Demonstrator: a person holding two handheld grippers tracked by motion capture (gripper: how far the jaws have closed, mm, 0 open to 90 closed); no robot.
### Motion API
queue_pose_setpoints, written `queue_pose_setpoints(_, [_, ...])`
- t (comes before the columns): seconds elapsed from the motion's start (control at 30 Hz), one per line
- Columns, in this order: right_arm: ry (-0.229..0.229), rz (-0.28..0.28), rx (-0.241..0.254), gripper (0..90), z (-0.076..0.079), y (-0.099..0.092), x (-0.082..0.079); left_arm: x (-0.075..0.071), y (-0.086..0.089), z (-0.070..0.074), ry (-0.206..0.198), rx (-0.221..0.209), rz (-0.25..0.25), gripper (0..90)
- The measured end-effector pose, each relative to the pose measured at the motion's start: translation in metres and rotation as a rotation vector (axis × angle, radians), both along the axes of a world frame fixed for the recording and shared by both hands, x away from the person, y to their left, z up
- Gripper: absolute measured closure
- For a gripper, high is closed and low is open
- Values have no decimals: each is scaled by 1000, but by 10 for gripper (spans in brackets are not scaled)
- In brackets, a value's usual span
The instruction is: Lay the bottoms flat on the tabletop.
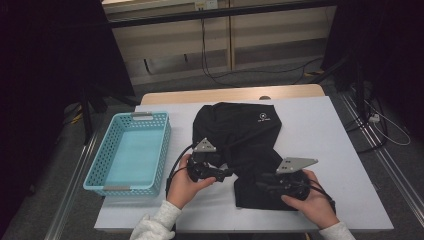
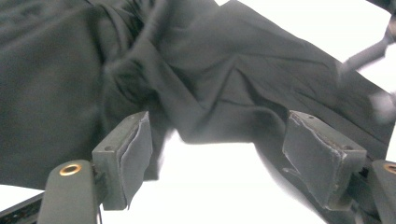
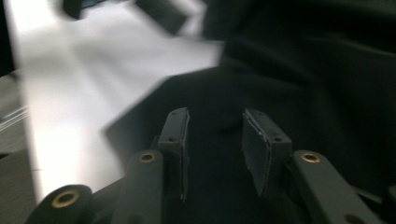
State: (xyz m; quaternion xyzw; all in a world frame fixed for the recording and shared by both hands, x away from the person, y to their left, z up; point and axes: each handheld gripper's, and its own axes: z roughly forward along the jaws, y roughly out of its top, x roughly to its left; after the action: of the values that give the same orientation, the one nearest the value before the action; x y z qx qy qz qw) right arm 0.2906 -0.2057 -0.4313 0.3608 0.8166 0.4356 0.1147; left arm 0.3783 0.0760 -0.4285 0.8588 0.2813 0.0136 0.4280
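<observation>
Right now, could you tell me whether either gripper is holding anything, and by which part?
Nothing is held. The left gripper has open jaws before the black garment's edge; the right gripper has parted jaws above the cloth, gripping none.

- Light grey fleece sleeves (image 1: 152,225) cover both forearms.
- Black left gripper (image 1: 226,172) and right gripper (image 1: 260,186) carry grey triangular plates, black cables, brass rivets.

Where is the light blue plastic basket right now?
In the high view, the light blue plastic basket sits at the table's left edge, beside the black garment.
</observation>
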Motion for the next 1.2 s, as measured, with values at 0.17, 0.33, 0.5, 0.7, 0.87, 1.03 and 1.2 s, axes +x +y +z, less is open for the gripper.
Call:
queue_pose_setpoints(0.17, [2, -126, -41, 480, -6, -30, 0, -9, -4, -6, 14, 8, -21, 253])
queue_pose_setpoints(0.33, [26, -234, -68, 447, -10, -51, -1, -14, -7, -9, 22, 17, -32, 298])
queue_pose_setpoints(0.5, [42, -270, -91, 447, -13, -58, -4, -18, -11, -15, 35, 35, -51, 387])
queue_pose_setpoints(0.7, [65, -272, -136, 490, -20, -61, -2, -20, -15, -21, 55, 50, -70, 465])
queue_pose_setpoints(0.87, [67, -282, -126, 584, -24, -65, 0, -23, -20, -23, 39, 64, -83, 528])
queue_pose_setpoints(1.03, [69, -298, -123, 671, -24, -65, 0, -25, -23, -24, 4, 86, -68, 559])
queue_pose_setpoints(1.2, [80, -258, -98, 840, -25, -62, 1, -29, -33, -25, -30, 93, -92, 589])
